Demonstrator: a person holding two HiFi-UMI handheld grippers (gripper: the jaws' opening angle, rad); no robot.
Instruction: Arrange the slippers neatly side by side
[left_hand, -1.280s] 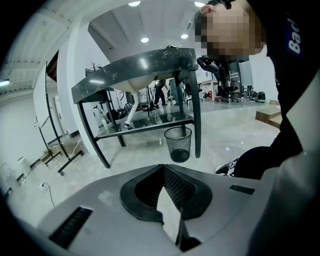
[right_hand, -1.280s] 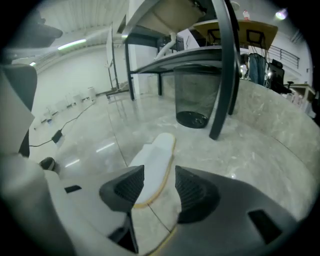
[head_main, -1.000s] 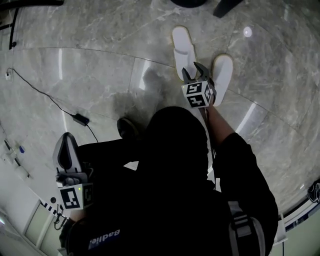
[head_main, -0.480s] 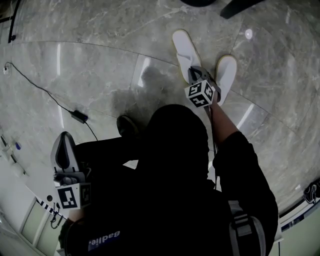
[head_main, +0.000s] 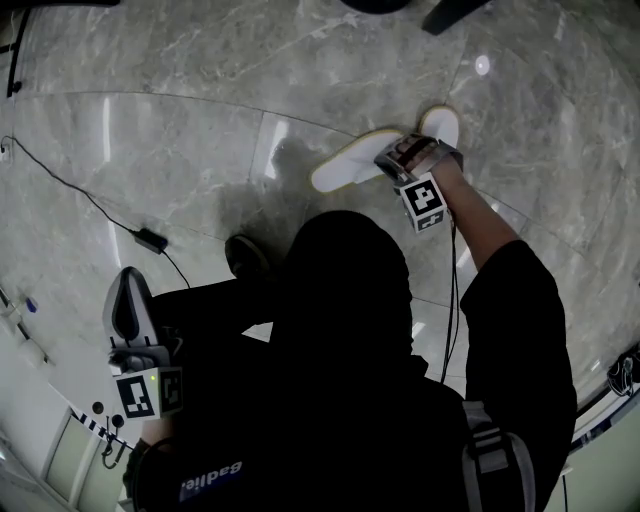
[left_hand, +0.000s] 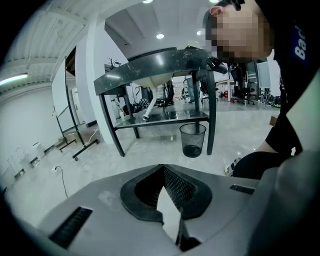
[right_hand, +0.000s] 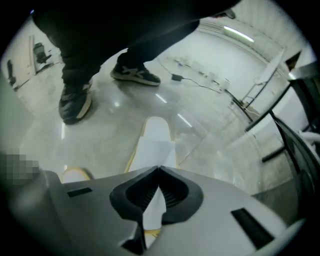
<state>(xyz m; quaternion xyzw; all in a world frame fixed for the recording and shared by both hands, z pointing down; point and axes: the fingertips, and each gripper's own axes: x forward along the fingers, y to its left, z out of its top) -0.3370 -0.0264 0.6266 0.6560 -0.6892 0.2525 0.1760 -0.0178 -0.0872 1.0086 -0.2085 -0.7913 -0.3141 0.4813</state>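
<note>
Two white slippers with yellowish soles lie on the grey marble floor. My right gripper (head_main: 395, 155) is shut on the heel end of one slipper (head_main: 345, 170), which lies crosswise with its toe pointing left in the head view. In the right gripper view this slipper (right_hand: 152, 142) stretches away from the closed jaws. The other slipper (head_main: 441, 124) sits just right of the gripper, partly hidden by the hand, and its toe (right_hand: 75, 175) shows at the lower left of the right gripper view. My left gripper (head_main: 128, 305) is held at the person's side, shut and empty.
A black cable with a power adapter (head_main: 150, 240) runs across the floor at the left. The person's dark shoes (right_hand: 135, 75) (right_hand: 75, 102) stand close to the slippers. The left gripper view shows a dark table (left_hand: 150, 65) and a mesh bin (left_hand: 192, 140) further off.
The right gripper closed on the left slipper and rolled, swinging it from pointing away to lying crosswise. The hand shifted right. The left gripper stayed put.
</note>
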